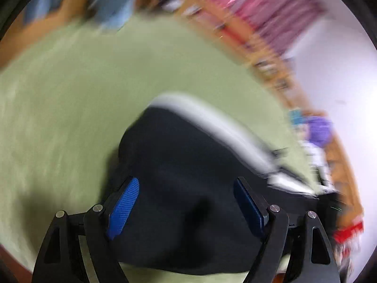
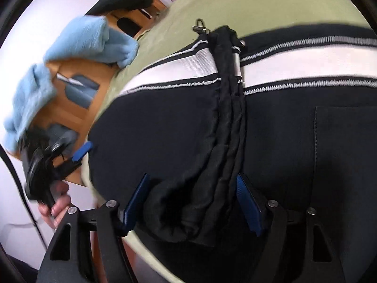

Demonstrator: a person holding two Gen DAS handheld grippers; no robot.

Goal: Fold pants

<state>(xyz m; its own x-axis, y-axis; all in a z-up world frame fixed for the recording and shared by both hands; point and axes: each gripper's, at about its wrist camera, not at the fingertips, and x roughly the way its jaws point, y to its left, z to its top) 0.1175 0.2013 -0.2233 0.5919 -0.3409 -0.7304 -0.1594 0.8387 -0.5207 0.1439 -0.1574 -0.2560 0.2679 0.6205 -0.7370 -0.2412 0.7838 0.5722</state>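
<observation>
On the left, the left tongs stand wide open with nothing between the blue pads; the picture from that side is smeared, so I can only say the black pants lie directly ahead of and under them, spread on the green-covered bench, with the white side stripe running off beyond the right pad. From the other camera these same tongs show at the far left, at the bench's edge just beside the cloth, gripped by the person's hand. Further back on that side blue towels hang over wooden chairs, well clear of the work. Moving right, the right tongs are also spread wide and hold nothing, but a bunched black fold of the pants sits right between the pads, with a rope-like gather running up from it across the white stripe to a small metal clip. A pocket seam shows to the right of the right pad. It looks to me like a fresh grip is being set up before the next fold. To do it well I would close the right tongs squarely on that thick bunch, low enough to catch all its layers, bring the left tongs onto the cloth edge at matching height, then lift both together so the stripe stays straight and the clip does not snag.
</observation>
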